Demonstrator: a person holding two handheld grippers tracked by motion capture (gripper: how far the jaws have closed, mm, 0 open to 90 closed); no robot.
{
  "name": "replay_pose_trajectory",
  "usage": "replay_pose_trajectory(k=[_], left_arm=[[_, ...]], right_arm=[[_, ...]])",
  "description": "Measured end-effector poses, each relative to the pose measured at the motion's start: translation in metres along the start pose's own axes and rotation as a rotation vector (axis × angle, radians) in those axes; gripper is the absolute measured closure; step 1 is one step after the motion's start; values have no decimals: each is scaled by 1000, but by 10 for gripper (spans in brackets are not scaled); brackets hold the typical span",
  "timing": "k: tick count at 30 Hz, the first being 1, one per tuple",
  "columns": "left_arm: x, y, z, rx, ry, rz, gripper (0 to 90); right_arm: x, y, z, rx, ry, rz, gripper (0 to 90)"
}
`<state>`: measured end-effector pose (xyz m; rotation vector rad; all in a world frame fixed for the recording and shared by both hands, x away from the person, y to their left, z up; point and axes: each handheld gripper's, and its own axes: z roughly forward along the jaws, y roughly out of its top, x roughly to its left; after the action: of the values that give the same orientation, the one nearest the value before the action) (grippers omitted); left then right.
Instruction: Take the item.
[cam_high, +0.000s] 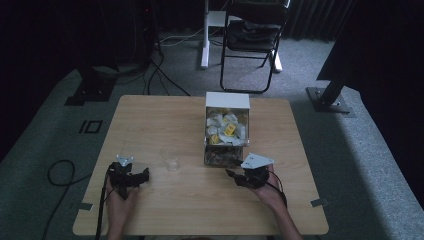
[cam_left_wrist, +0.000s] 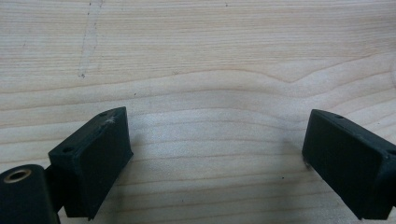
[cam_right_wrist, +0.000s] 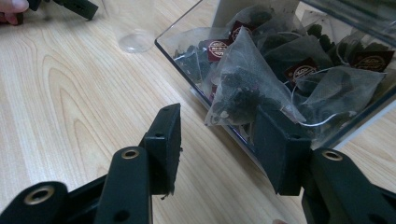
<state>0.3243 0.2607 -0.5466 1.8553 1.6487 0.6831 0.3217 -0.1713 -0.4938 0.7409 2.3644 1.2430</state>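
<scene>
Box (cam_high: 227, 102) holds tea bags (cam_right_wrist: 243, 88); glass (cam_high: 171, 157) empty; both tools released, right tool (cam_right_wrist: 217, 140) at bags

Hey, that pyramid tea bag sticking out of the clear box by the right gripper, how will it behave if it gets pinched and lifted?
The tea bag looks like thin mesh around loose leaves, so it will probably crumple between the jaws and weigh very little. Its string and tag lie among neighbouring bags, so they may snag or drag another out.
</scene>
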Motion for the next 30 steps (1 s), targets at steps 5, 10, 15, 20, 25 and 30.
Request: replay_pose_trajectory(k=[5,10,15,20,25,30], left_arm=[[0,0,0,0,0,0,84],[0,0,0,0,0,0,84],[0,0,0,0,-1,0,84],[0,0,0,0,0,0,84],[0,0,0,0,0,0,84],[0,0,0,0,-1,0,84]], right_arm=[[-2,2,0,8,18,-4,587],[-1,4,0,23,25,-26,619],[2,2,-4,18,41,-28,654],[7,0,-8,21,58,-36,667],[10,-2,-11,25,72,-39,681],[11,1,-15,3,68,-28,621]])
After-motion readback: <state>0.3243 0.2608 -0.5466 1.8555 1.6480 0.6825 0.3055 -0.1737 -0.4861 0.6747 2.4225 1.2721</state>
